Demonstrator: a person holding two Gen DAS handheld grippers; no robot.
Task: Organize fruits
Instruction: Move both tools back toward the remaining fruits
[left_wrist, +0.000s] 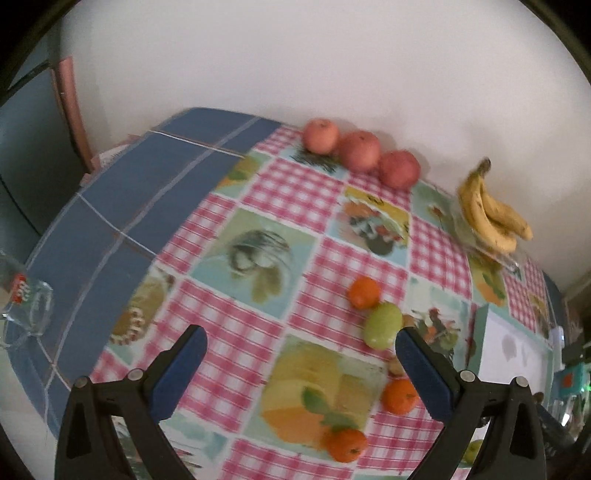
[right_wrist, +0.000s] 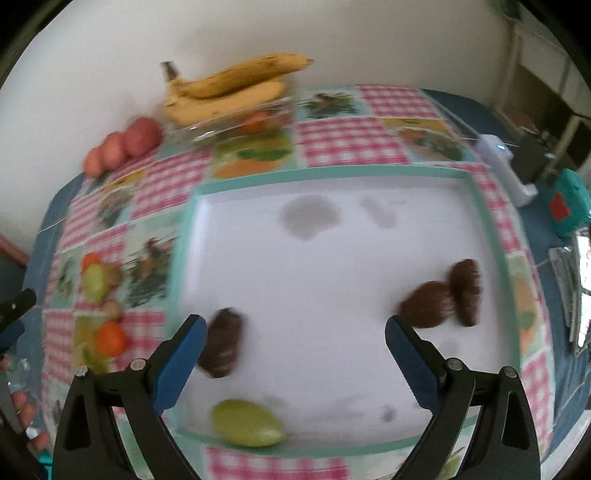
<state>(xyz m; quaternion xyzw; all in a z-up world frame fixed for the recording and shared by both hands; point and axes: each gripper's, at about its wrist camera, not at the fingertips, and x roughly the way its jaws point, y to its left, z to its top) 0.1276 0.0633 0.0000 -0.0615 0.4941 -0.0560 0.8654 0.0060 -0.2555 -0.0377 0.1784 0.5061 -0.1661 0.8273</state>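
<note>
Both hand-held grippers stand wide with nothing between their blue pads: the right hand-held gripper (right_wrist: 291, 332) hangs over a white square tray with a mint-green rim (right_wrist: 496, 236), the left hand-held gripper (left_wrist: 301, 341) over the checked fruit-print cloth on the counter (left_wrist: 255, 184).

On the tray lie three brown oval fruits, one at lower left (right_wrist: 221, 343) just beside the left pad, and two touching at right (right_wrist: 428, 304); a green pear-shaped fruit (right_wrist: 247, 428) rests on the tray's bottom rim.

Outward, in the left view, three small orange mandarins (left_wrist: 364, 292) and another green fruit (left_wrist: 383, 325) are scattered at lower right; three reddish apples (left_wrist: 360, 150) sit in a row by the wall at top, and a bunch of spotted yellow bananas (left_wrist: 491, 214) lies on a clear dish at right.

Motion blur smears the brown fruits, so their kind is unclear; a small beige item by the left gripper's right finger is partly hidden.
</note>
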